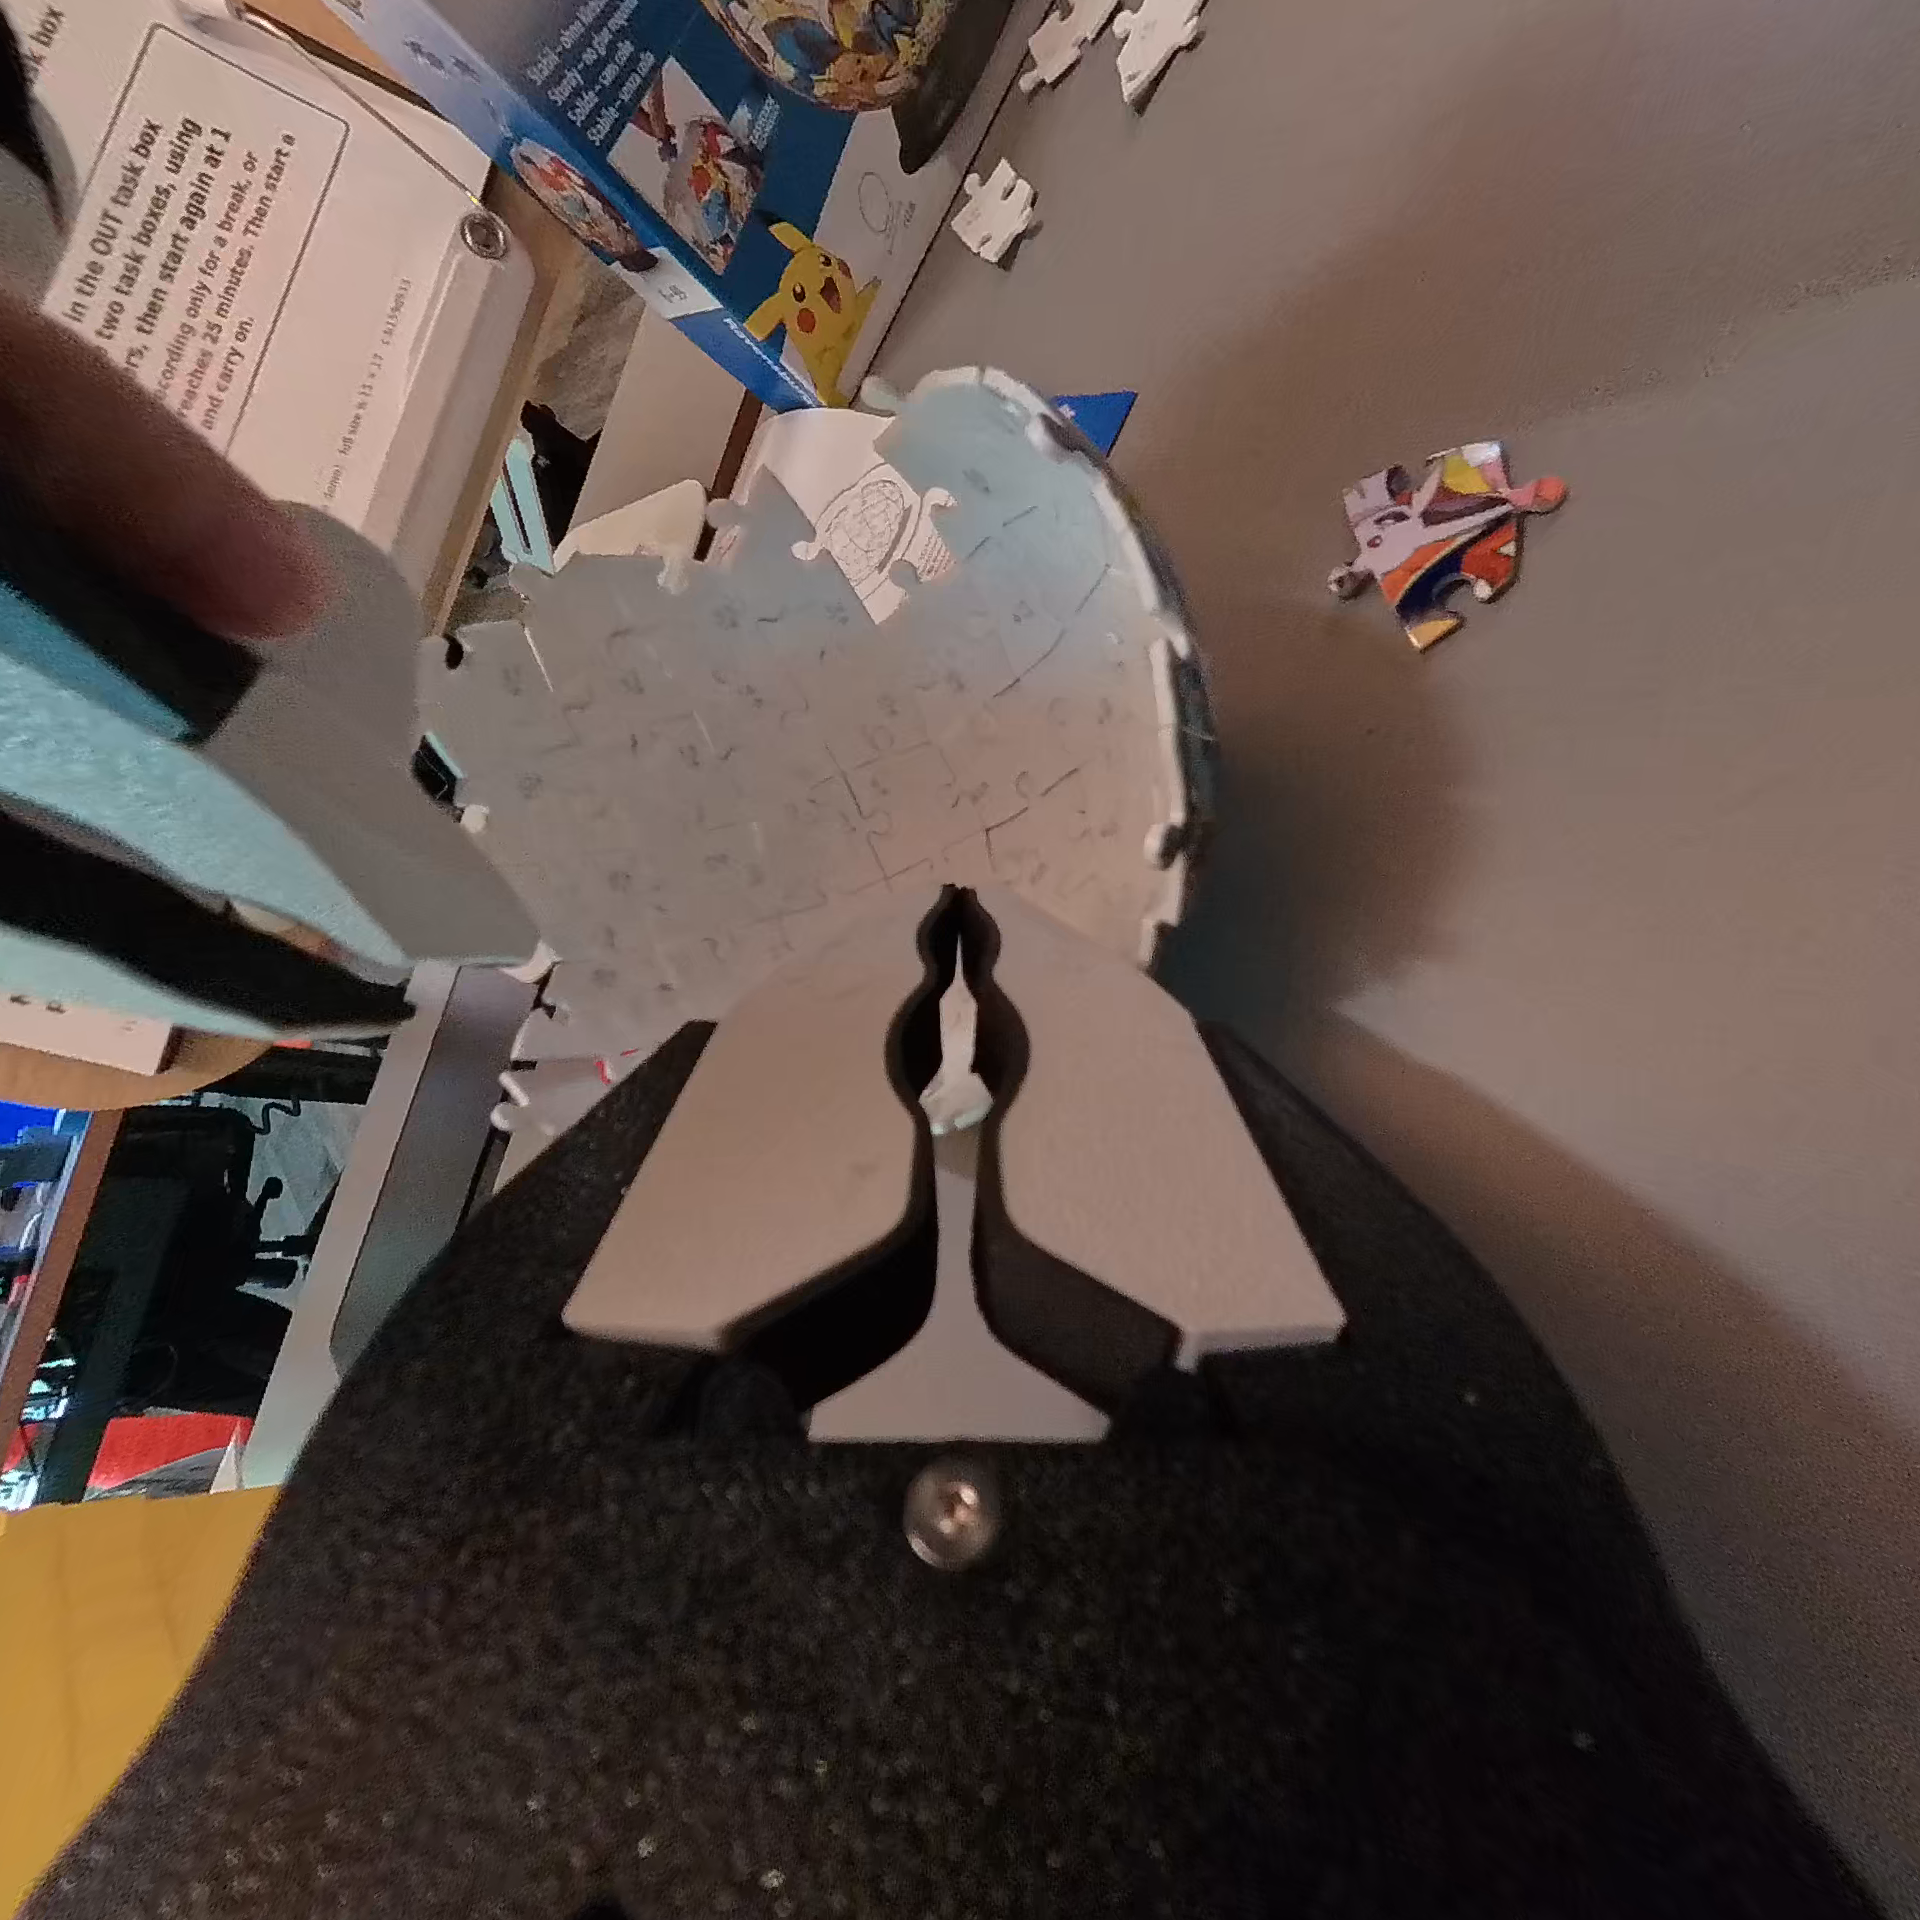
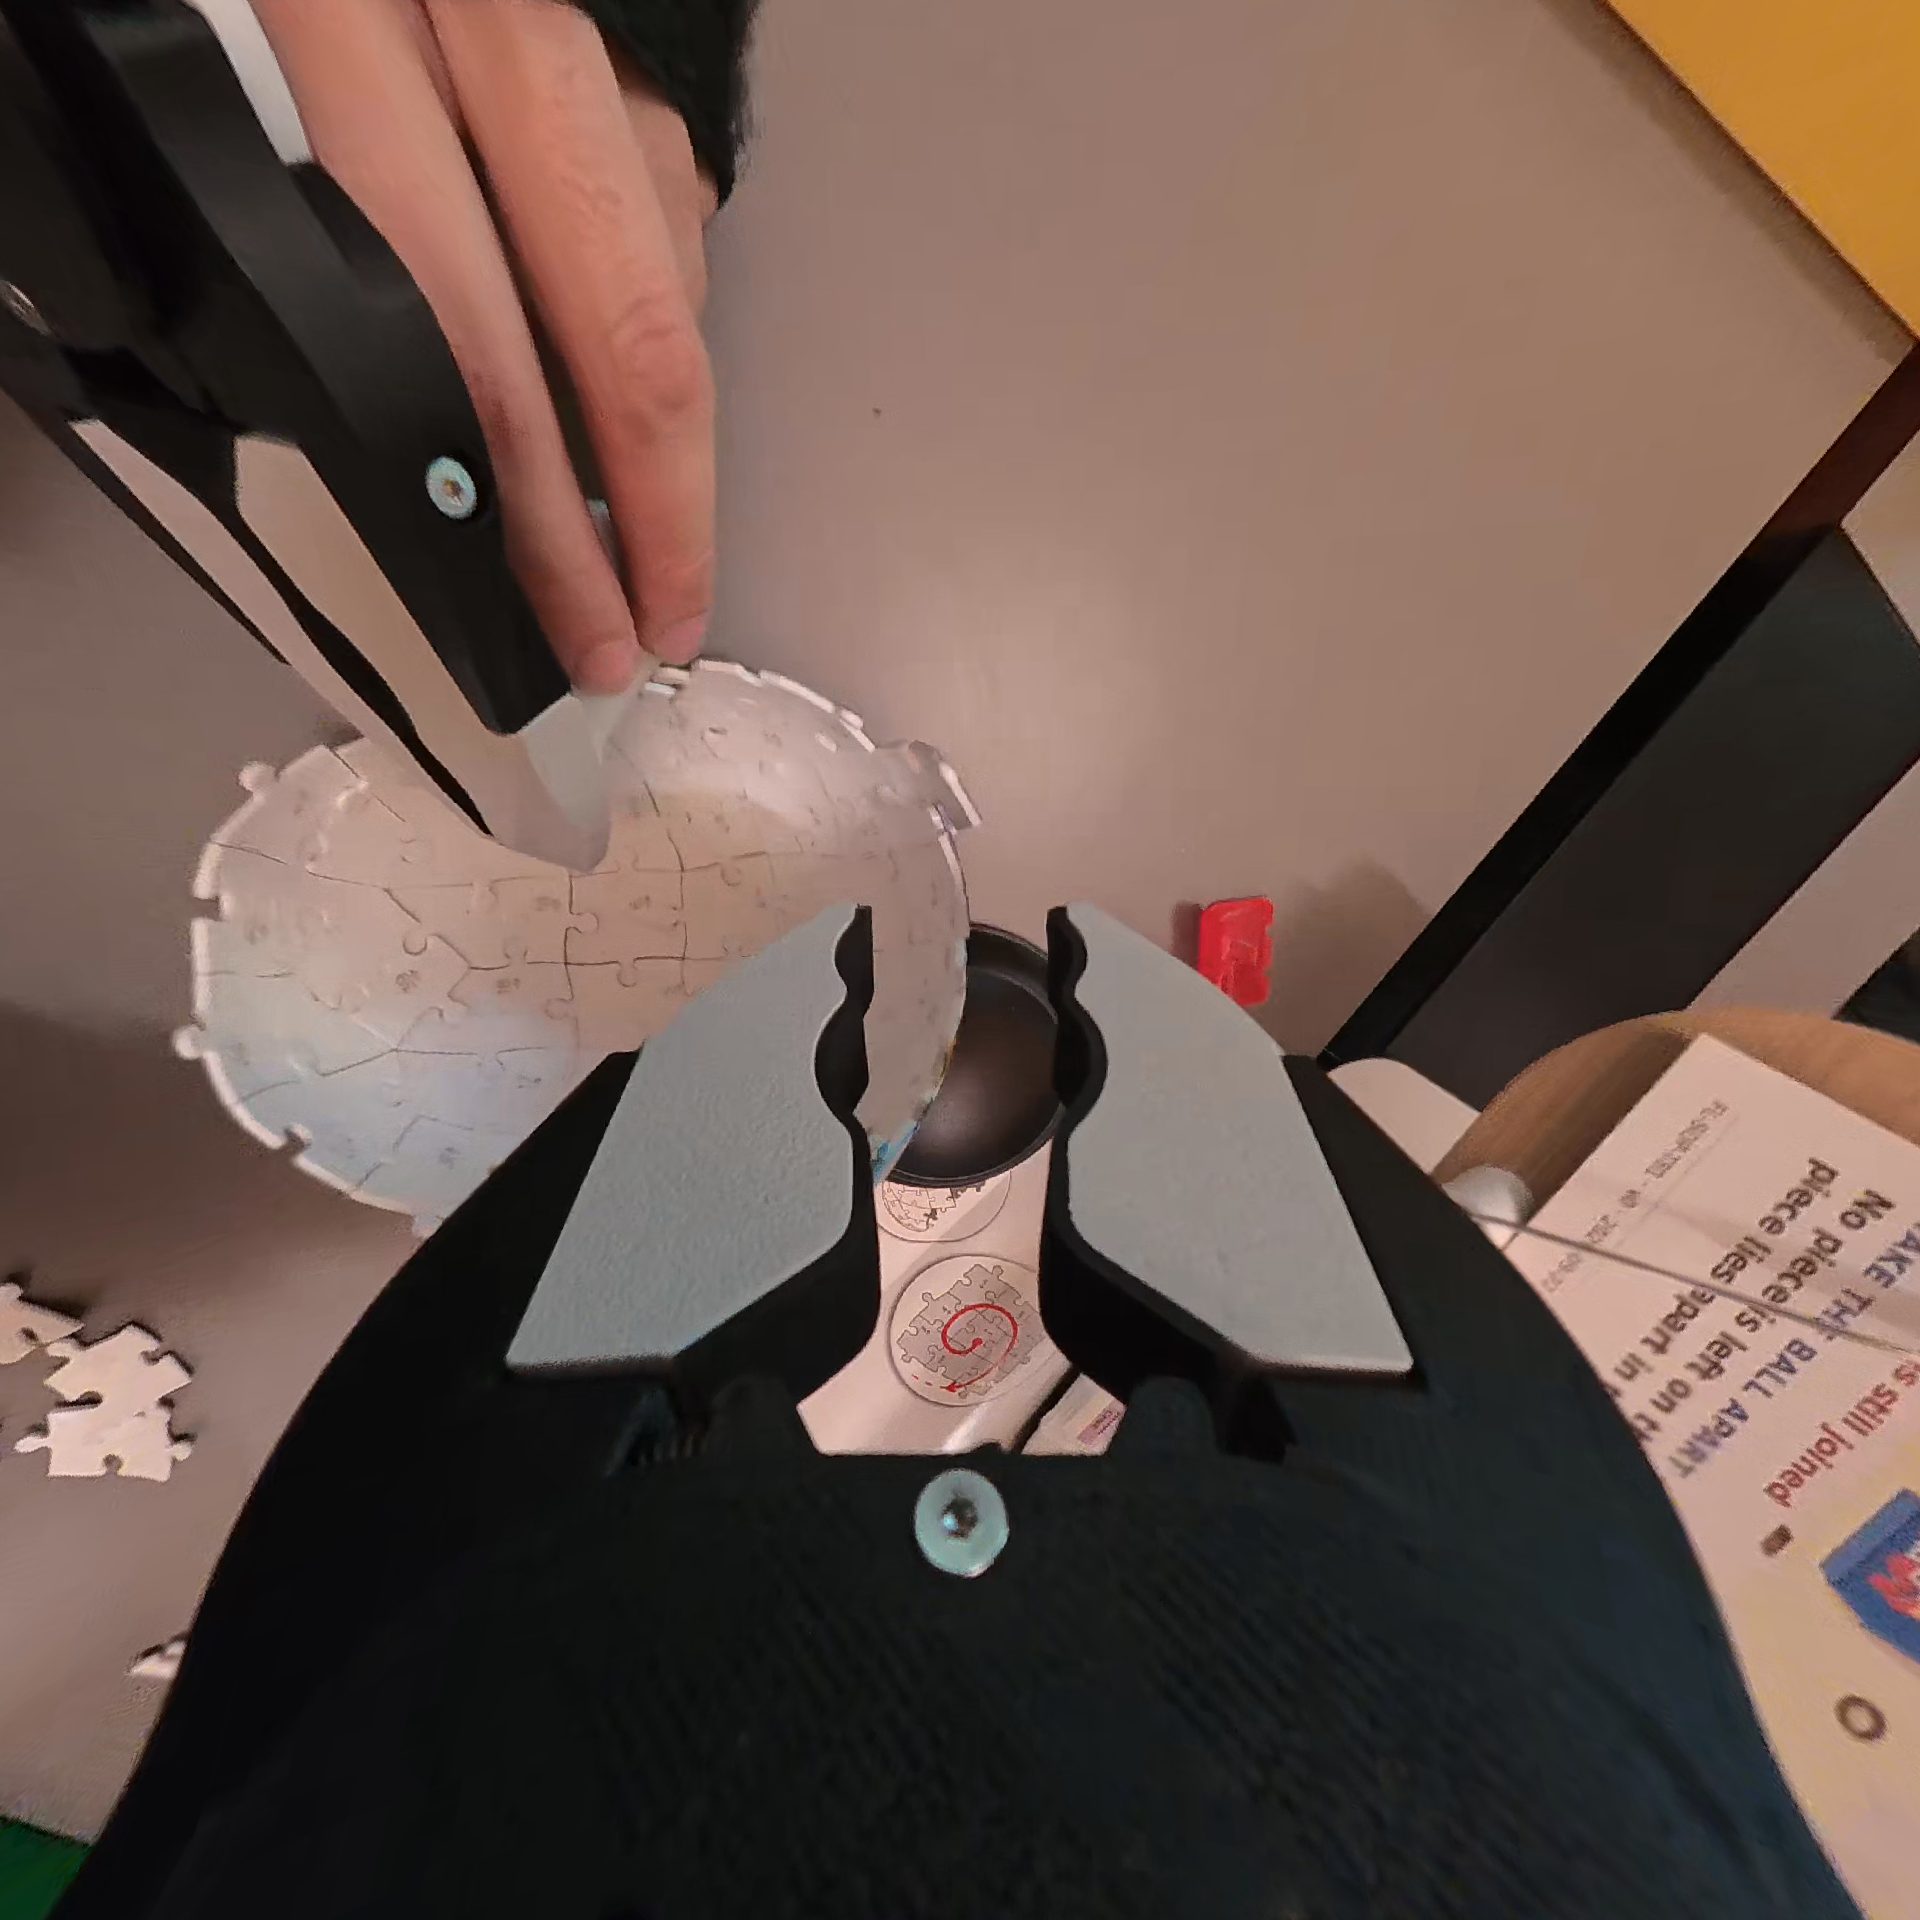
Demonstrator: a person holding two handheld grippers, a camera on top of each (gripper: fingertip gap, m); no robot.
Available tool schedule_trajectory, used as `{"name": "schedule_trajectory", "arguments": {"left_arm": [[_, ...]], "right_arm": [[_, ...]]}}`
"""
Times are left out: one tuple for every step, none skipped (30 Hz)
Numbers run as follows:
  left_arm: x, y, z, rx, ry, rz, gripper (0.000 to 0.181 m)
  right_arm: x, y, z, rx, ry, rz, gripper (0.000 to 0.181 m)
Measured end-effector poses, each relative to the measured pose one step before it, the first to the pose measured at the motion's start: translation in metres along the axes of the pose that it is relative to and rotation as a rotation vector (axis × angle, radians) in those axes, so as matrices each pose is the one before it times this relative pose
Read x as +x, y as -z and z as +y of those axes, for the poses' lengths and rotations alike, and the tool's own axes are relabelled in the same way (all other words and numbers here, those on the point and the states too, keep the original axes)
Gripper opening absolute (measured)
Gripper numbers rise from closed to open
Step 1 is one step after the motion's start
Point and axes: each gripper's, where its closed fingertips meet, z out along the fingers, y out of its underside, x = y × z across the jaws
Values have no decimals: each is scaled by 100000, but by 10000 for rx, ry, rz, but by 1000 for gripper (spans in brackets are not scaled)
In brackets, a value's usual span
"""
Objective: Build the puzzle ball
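While the left gripper was clenched on the rim of the half-built shell, holding it clear of the table, the right gripper stood released, its jaws apart around the shell's far edge, contact unclear. In the right view a hand reached past the left gripper, fingertips on the rim.

To do this step well, I judged, the next piece should go in tab-first along the toothed rim, with the left grip bracing near the joint so the curve would not flex or pop a seam. Pressure should be light and square.

The shell was thin, stiff and bowl-shaped, its inside matt white with faint seams, its edge a row of knobs and sockets. A loose piece lay printed side up, bright orange and white; others lay white side up. The gripper pads were flat grey with wavy inner edges. A dark round stand sat behind the shell.
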Motion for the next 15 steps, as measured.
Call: {"name": "schedule_trajectory", "arguments": {"left_arm": [[-31, 5, -6, 8, 1, -3, 0], [-20, -1, 11, 1, 21, 8, 0], [-27, 7, 11, 15, 39, 7, 0], [-3, -8, 14, 22, 41, 15, 0], [11, -8, 15, 14, 28, 17, 0], [-14, 2, 32, 6, 24, 3, 0], [-54, 9, 30, 9, 34, -25, 0], [-27, 4, 18, 1, 38, -3, 0], [24, -1, 12, -3, 20, 16, 0], [21, -9, 1, -3, -13, 2, 0], [56, -9, -11, -4, -28, 3, 0], [45, -13, -36, 6, -19, 3, 0], [30, -14, -38, 21, -5, 4, 0], [30, -18, -18, 2, -3, 23, 0], [4, -11, 9, -8, -7, 4, 0]], "right_arm": [[-27, 119, -475, 80, 18, -148, 32], [-174, -53, -493, 87, 62, -227, 32], [-221, -265, -405, 20, 144, -225, 32], [-135, -418, -133, -123, 161, -150, 32], [-33, -440, 222, -307, 121, -101, 32], [93, -410, 398, -364, 91, -28, 32], [153, -346, 267, -221, 98, 27, 32], [164, -303, 36, -15, 82, 64, 29], [33, -237, -55, 63, 27, -12, 25], [-36, -178, 55, -13, 11, -34, 23], [-9, -98, 187, -119, 44, 0, 22], [45, -60, 171, -110, 12, 23, 22], [9, -58, 26, -32, -31, -33, 23], [-1, -7, -101, 3, 28, -36, 25], [88, 89, -129, -2, 83, 48, 25]]}}
